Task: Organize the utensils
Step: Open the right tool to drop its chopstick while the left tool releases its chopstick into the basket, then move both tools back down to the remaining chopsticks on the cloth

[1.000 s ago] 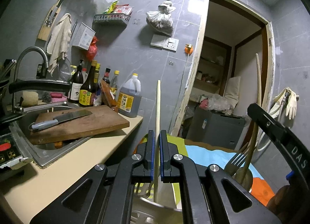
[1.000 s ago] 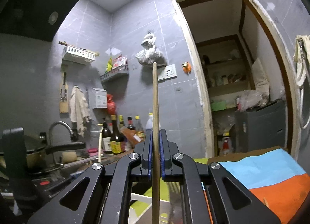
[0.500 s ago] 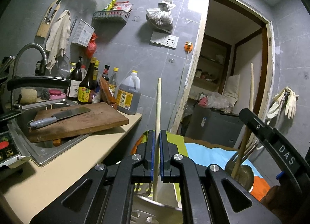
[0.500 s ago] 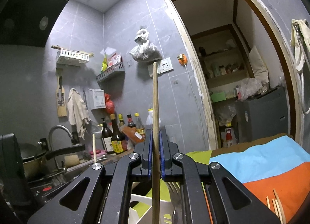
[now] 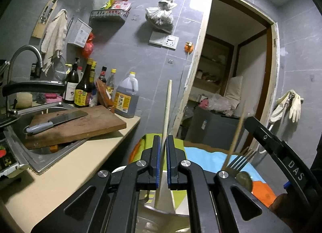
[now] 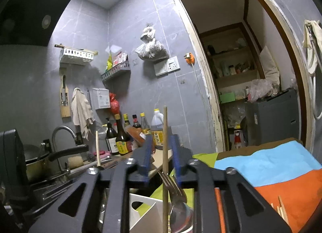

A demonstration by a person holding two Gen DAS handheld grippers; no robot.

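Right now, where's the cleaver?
In the left wrist view, far left: the cleaver lies flat on the wooden cutting board across the sink, before the bottles.

A wooden cutting board was laid across the steel sink, and a cleaver was rested on it. Sauce bottles and a large oil jug were lined up against the grey tiled wall. A plastic bag was hung above the wall socket. A range hood was mounted at the upper left.
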